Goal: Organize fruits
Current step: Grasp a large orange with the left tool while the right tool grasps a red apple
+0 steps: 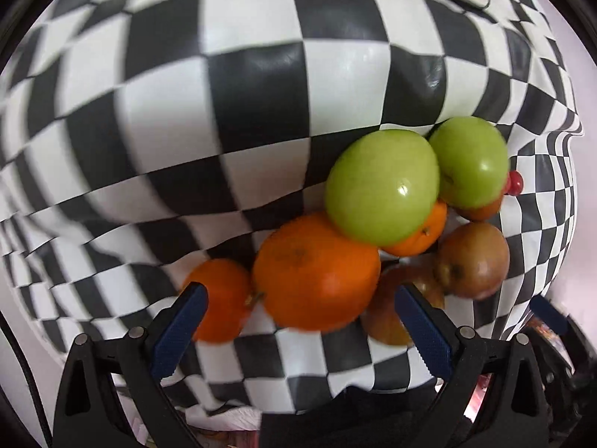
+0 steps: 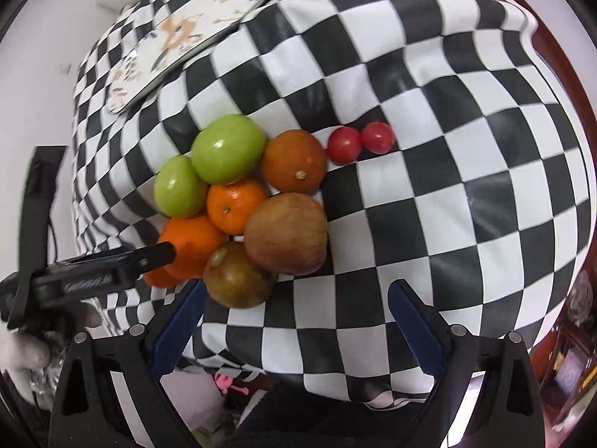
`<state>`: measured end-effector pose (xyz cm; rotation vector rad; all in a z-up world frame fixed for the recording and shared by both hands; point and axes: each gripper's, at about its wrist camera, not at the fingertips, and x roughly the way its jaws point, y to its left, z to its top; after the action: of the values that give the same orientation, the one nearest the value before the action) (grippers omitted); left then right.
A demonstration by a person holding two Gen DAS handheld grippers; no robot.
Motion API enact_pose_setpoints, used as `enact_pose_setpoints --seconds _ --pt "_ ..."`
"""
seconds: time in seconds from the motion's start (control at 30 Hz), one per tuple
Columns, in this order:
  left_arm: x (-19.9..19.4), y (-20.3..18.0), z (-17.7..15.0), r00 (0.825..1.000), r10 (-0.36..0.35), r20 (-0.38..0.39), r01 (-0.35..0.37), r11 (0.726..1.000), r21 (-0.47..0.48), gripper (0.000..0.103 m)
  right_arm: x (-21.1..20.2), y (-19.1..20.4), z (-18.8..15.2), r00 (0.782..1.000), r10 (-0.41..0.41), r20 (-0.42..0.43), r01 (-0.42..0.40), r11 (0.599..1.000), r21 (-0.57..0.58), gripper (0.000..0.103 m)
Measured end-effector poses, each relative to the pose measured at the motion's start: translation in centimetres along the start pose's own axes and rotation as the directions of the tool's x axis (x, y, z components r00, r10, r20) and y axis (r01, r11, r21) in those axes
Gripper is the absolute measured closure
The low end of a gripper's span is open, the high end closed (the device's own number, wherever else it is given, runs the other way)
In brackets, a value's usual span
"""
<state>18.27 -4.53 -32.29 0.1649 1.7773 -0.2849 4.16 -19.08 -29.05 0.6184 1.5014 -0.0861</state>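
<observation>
Spread beneath both tools, a checkered tablecloth (image 2: pixel 429 171) bearing a tight heap of fruit. Straight ahead of the left gripper (image 1: pixel 298 317), jaws wide and empty, a large orange (image 1: pixel 317 272) sitting just past the fingertips, roughly centred between them, round with no long axis to favour. Nearer this left tool than the right gripper (image 2: pixel 296 313), likewise wide and empty, with the heap ahead and to its left. Beyond the orange, two green apples (image 1: pixel 384 190) stacked higher; right of it, a brownish apple (image 1: pixel 474 257). Far off ahead-left of the right tool, a floral tray (image 2: pixel 186 33), cut off in the left view. Smallest, two cherry tomatoes (image 2: pixel 360 142), mostly hidden behind the apples in the left view. Contact with the orange hard to judge; edges motion-blurred.
</observation>
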Motion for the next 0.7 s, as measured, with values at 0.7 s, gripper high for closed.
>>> enact_pose_setpoints --seconds 0.7 --pt "1.7 0.7 -3.1 0.994 -0.018 0.104 0.013 0.998 0.055 0.025 9.8 5.6 2.6 1.000 -0.002 -0.031 0.006 0.994 0.110 0.033"
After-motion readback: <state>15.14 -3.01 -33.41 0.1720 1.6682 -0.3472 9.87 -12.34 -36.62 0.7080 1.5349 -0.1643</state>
